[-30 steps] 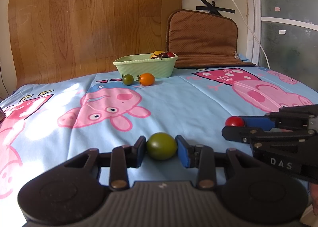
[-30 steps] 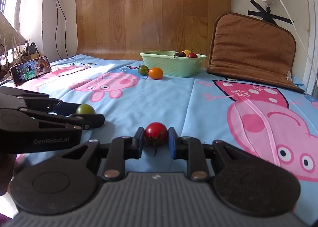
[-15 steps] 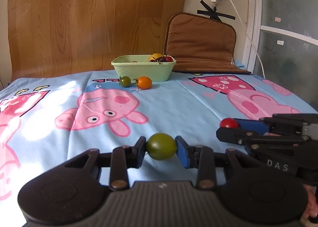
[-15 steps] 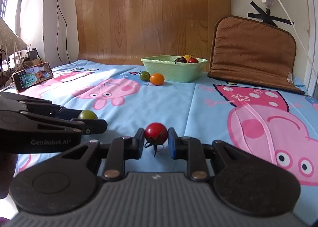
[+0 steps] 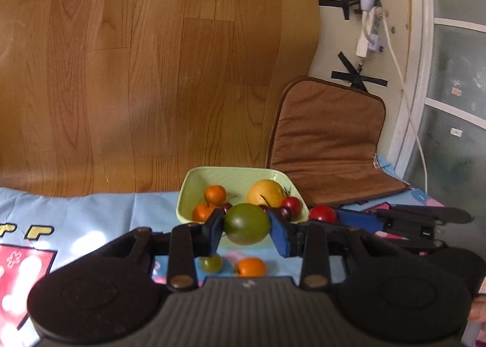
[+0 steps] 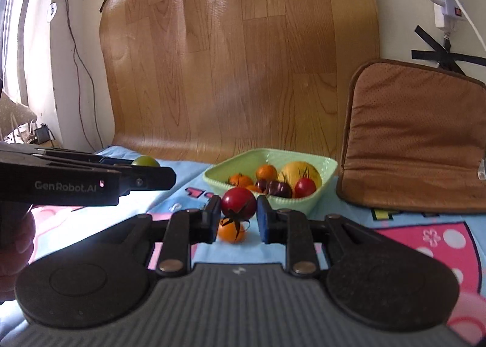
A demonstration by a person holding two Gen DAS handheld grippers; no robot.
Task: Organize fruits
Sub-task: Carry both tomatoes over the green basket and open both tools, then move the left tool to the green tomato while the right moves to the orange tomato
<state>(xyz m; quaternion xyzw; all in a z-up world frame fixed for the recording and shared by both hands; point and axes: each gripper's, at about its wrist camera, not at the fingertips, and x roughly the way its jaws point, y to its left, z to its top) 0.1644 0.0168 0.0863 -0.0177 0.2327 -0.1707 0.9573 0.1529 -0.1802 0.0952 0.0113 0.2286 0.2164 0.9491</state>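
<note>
- A bed-like surface under a light blue cartoon-pig sheet fills the foreground; a sheet of wood-grain flooring leans against the wall behind it, and a brown cushion stands propped to its right.
- Near the foot of the flooring sits a pale green bowl — inside it are small orange fruits, a larger yellow fruit, a red tomato and some dark cherries.
- The left gripper is clamped on a green tomato, its pads pressing both sides, held in the air in front of the bowl.
- The right gripper is clenched on a red tomato whose dark stem hangs downward; it too is off the sheet, just short of the bowl's near rim.
- The two grippers are side by side, each visible in the other's view.
- On the sheet in front of the bowl lie a small green tomato and an orange tomato — near each other, not touching.
</note>
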